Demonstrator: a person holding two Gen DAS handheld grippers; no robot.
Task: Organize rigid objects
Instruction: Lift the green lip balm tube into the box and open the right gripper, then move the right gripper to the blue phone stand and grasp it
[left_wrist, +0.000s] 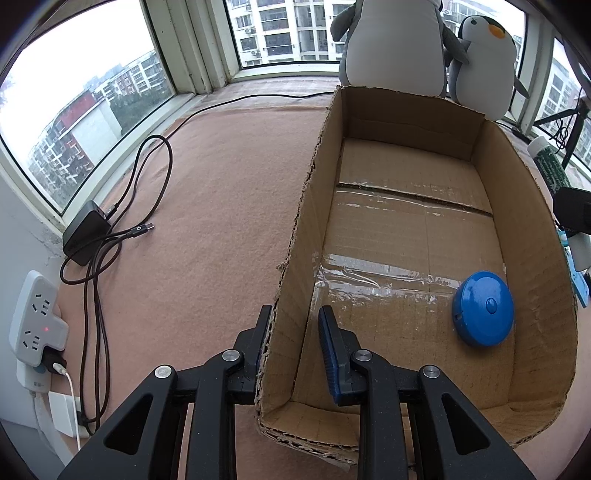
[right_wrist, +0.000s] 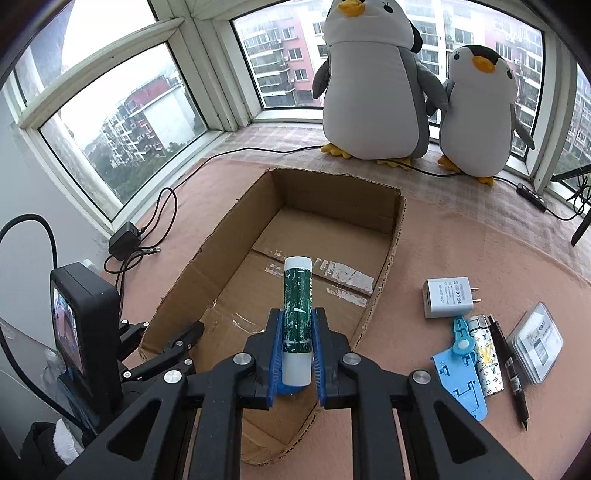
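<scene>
My left gripper (left_wrist: 295, 311) is shut on the near left wall of an open cardboard box (left_wrist: 535, 258); the wall stands between its blue pads. A round blue tape measure (left_wrist: 484, 308) lies on the box floor near the right wall. My right gripper (right_wrist: 296, 314) is shut on a green tube with white ends (right_wrist: 297, 314), held upright over the near part of the box (right_wrist: 332, 195). In the right wrist view the left gripper's fingers (right_wrist: 184, 338) show at the box's left wall.
On the pink mat to the right of the box lie a white charger (right_wrist: 448, 297), a blue plastic piece (right_wrist: 461, 369), a patterned lighter (right_wrist: 485, 358), a black pen (right_wrist: 511, 369) and a clear case (right_wrist: 535, 343). Two plush penguins (right_wrist: 373, 85) stand behind. A black adapter with cables (left_wrist: 86, 232) lies left.
</scene>
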